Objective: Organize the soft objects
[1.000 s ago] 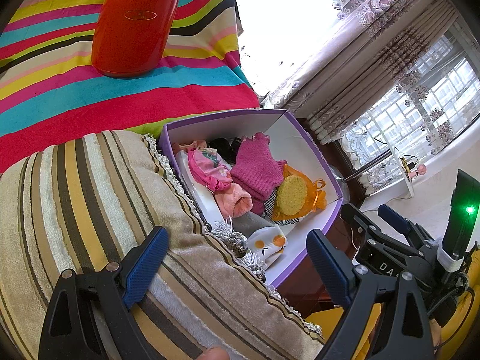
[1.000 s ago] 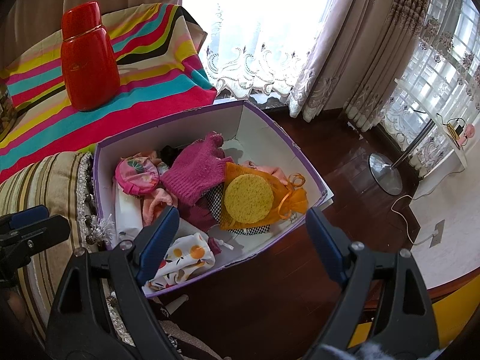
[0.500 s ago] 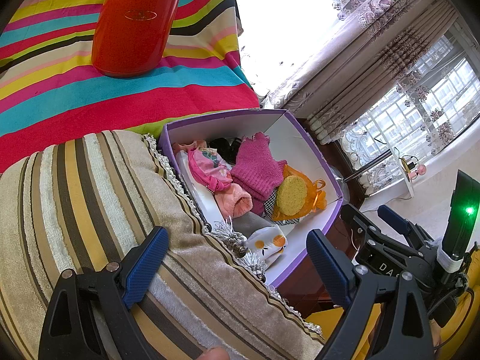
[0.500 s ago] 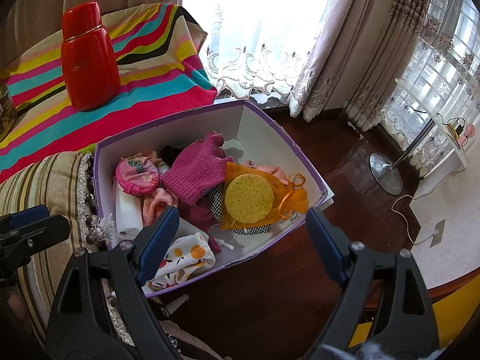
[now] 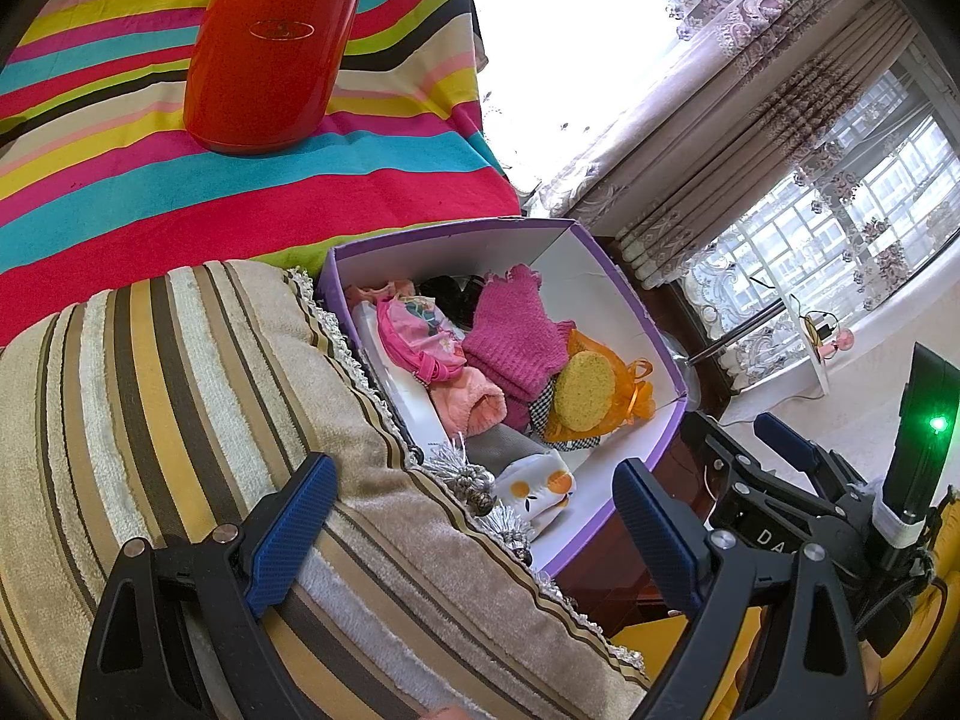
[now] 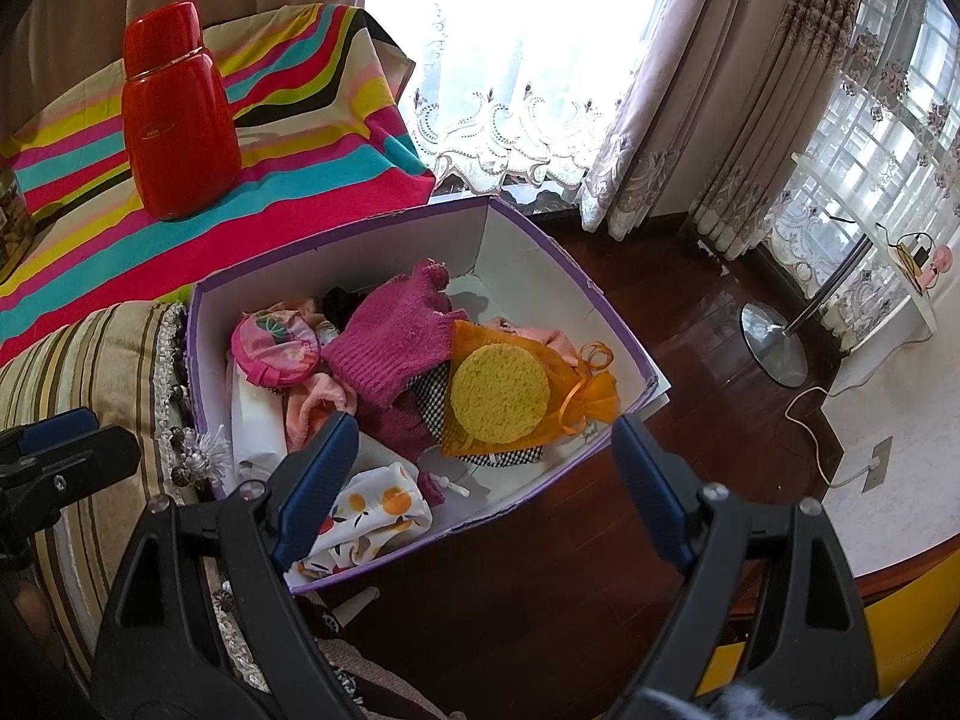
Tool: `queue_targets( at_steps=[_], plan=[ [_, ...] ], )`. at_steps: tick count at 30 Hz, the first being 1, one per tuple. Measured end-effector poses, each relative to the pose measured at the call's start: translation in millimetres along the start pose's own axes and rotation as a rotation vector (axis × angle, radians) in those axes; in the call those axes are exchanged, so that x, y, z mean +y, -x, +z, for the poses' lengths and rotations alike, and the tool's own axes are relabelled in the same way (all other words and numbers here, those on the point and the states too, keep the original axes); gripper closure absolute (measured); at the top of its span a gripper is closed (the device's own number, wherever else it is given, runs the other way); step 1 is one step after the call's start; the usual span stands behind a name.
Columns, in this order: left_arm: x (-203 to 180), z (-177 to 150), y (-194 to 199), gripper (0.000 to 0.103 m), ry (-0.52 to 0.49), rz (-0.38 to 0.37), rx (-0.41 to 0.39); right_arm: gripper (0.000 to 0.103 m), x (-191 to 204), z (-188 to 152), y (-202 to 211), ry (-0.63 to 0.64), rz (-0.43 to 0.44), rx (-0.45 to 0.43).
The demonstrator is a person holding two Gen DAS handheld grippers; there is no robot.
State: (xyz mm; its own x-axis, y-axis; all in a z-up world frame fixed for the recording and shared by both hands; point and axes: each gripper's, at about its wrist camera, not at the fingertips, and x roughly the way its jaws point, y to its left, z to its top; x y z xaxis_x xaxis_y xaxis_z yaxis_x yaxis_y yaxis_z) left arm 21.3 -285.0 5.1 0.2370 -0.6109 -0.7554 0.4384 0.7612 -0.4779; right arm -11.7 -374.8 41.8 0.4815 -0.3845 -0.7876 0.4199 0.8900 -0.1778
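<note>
The striped cushion (image 5: 180,420) fills the lower left of the left wrist view, its fringed edge touching the side of the purple-edged box (image 6: 600,312), which sits mid-frame in both views with the striped cloth (image 5: 120,192) and the red flask (image 6: 177,114) above it to the upper left. The soft things already lie heaped inside the box: a magenta knit piece (image 6: 390,342) in the centre, an orange mesh bag (image 6: 588,396) with a round yellow sponge (image 6: 499,393) on top of it to the right, a pink pouch (image 6: 273,345) at the left, a peach fleece piece (image 5: 465,405) below that, and an orange-print cloth (image 6: 372,510) at the bottom edge. This would fit either a box now being filled or one from which things are to be lifted and sorted, so I judge only how any handling should go. The left gripper (image 5: 474,534), at the bottom of its view, hangs over the cushion's edge with its jaws spread wide and nothing between them; the right gripper (image 6: 480,480), at the bottom of its view, hovers over the near rim of the box, likewise wide open and empty. Whichever piece is dealt with, the grip should probably pinch a fold of fabric, not the loose sponge, and come in from above so the thin box wall is not pushed.
</note>
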Motion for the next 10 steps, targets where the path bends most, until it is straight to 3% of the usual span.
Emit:
queue_targets(
  at_steps=[10],
  plan=[
    [-7.5,0.4,-6.9,0.005,-0.02,0.029,-0.006,0.015,-0.5,0.5,-2.7,0.002,0.012,0.008]
  ],
)
